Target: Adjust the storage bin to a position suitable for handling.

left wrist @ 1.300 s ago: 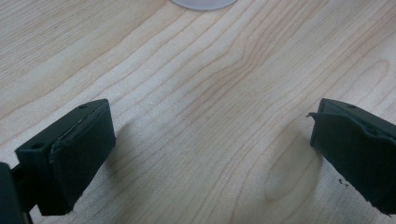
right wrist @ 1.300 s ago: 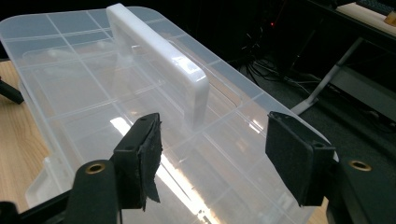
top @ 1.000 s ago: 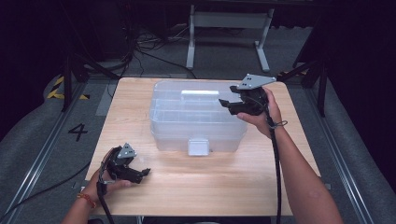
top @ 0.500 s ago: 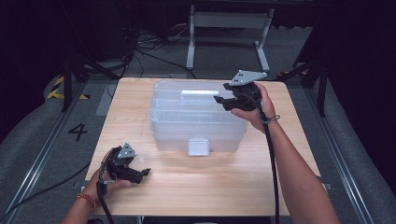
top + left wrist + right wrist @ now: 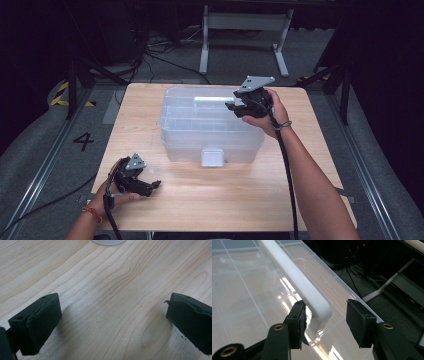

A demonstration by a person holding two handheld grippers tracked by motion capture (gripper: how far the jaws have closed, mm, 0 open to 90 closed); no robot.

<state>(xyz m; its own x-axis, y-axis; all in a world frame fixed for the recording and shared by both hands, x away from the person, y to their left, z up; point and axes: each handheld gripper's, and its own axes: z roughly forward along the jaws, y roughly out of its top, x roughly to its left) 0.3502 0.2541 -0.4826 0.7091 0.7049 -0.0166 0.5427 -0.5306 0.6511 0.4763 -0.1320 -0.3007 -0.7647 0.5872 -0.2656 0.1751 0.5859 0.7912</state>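
A clear plastic storage box (image 5: 210,130) is sitting in the middle of the wooden table (image 5: 240,200), lid on, its white latch (image 5: 212,157) facing the person. The right gripper (image 5: 233,106) is hovering over the lid's far right part, straddling the end of the white handle (image 5: 312,298). Its jaws have just been closing; the handle end is lying between them, close to one pad, with a clear gap at the other. The left gripper (image 5: 152,186) is resting low over bare wood near the table's front left, jaws standing wide apart and gripping nothing.
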